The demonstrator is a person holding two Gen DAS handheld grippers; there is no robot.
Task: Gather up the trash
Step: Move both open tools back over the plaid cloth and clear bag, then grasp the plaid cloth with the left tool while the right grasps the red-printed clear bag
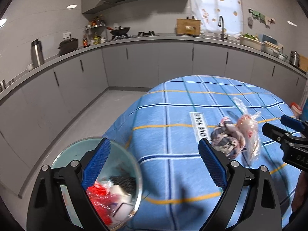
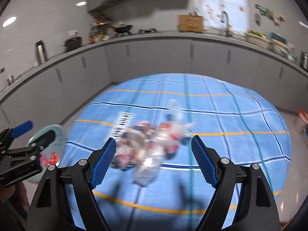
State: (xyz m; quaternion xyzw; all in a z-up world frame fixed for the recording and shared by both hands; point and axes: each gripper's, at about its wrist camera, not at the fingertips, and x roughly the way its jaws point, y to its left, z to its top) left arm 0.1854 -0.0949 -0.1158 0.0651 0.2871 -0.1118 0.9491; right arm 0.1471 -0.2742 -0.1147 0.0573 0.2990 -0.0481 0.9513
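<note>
Fingers [image 1: 97,159] on both grippers spread wide, holding nothing above wrappers [image 1: 233,140].

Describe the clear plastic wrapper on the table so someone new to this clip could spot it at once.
Find the table under the blue checked cloth. Near its middle, right of a white printed label, lie two bits of trash. The clear plastic wrapper is the see-through one with red print, right of the darker crumpled wrapper.

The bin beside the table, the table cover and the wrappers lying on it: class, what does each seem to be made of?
Bin: probably smooth plastic, pale green, with a thin, slightly see-through wall.
Table cover: woven cloth, matte, blue check with a visible weave.
Wrappers: thin clear plastic film, glossy and crinkled; the crumpled one beside them looks like printed film or foil, too blurred to be sure.
</note>
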